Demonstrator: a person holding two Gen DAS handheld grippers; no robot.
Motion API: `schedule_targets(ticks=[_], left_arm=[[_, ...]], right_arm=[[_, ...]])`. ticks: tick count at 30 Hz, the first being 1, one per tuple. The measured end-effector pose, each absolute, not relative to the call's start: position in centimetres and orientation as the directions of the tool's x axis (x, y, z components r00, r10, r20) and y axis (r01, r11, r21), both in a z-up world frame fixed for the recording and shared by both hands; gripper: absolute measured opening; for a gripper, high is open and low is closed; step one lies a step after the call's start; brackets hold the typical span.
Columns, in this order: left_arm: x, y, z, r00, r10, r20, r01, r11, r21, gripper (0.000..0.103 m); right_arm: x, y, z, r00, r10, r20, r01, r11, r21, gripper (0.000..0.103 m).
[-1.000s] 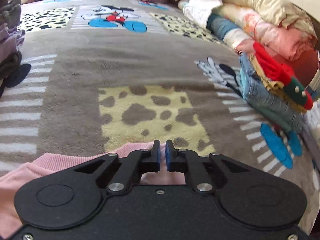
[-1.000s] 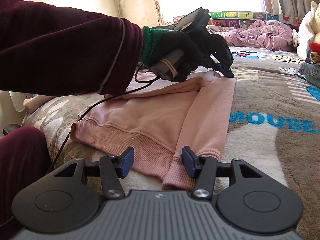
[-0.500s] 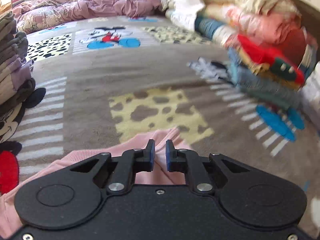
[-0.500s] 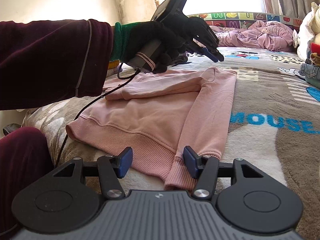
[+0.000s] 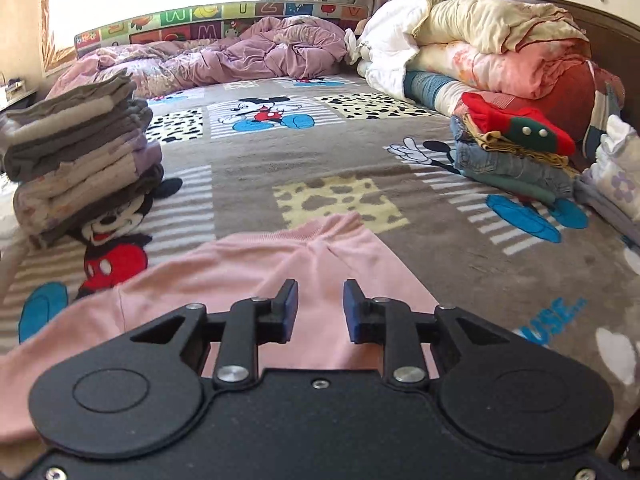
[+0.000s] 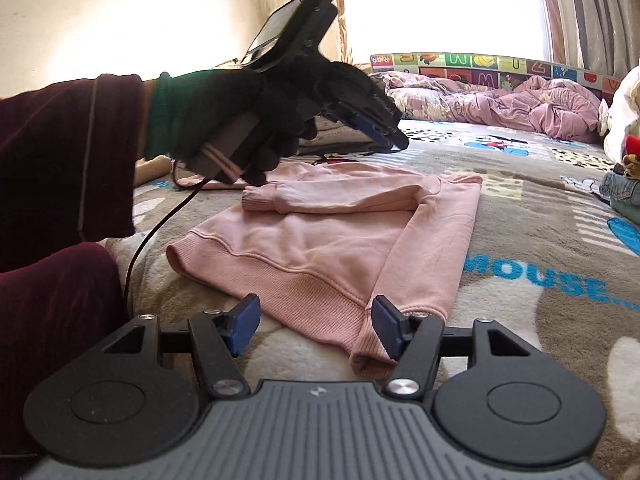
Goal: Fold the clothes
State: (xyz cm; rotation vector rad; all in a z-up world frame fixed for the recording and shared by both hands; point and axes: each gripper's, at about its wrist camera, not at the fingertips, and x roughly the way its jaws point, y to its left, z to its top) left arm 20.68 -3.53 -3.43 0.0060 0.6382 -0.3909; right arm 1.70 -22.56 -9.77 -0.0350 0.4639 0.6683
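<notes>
A pink sweatshirt (image 6: 320,236) lies flat on the bed blanket with both sleeves folded in over its body. In the left wrist view its shoulder end (image 5: 256,272) lies below my left gripper (image 5: 316,310), which is open, empty and raised above the cloth. The same left gripper (image 6: 380,128) shows in the right wrist view, held in a gloved hand above the sweatshirt's far edge. My right gripper (image 6: 316,326) is open and empty, low at the sweatshirt's ribbed hem, its right finger (image 6: 386,330) beside a sleeve cuff (image 6: 370,356).
A stack of folded grey and lilac clothes (image 5: 76,152) stands on the left of the bed. A pile of jeans and red clothes (image 5: 516,148) and rolled quilts (image 5: 500,56) lie on the right. A purple duvet (image 5: 224,60) lies at the head. A cable (image 6: 160,224) hangs from the left gripper.
My left gripper let go of the sweatshirt's shoulder, opened, and lifted up and back from it. The right gripper stayed open at the hem.
</notes>
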Motion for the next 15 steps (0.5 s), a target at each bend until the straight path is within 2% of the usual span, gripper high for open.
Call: schedule_targets(ticks=[2,5,6,13,15], left_arm=[[18.0,-2.7,-3.9,0.704,-0.405,-0.583,0.353,0.912,-0.208,0.030],[16.8,-2.6,-5.9,0.619,-0.539,-0.571,0.308,0.836,-0.454,0.032],[16.8,-2.9,-6.5,0.603,-0.560,-0.568,0.292,0.818,-0.496,0.032],[19.3,-4.4,-8.3,0.611,-0.510,-0.605,0.147,0.825,-0.546,0.031],[18.3,-4.1,-8.2,0.582,-0.561,-0.588,0.159,0.788,-0.595,0.031]], right_arm=[[0.5,-23.7,-9.1,0.705,0.580,-0.408,-0.593,0.798,0.111,0.066],[0.0,-24.9,-8.6,0.735,0.558,-0.386,-0.567,0.817,0.102,0.069],[0.1,-25.1,-8.6,0.744,0.546,-0.385,-0.554,0.826,0.100,0.069],[1.1,-23.7,-10.2,0.760,0.501,-0.414,-0.526,0.848,0.059,0.069],[1.1,-23.3,-10.3,0.762,0.498,-0.414,-0.530,0.847,0.044,0.069]])
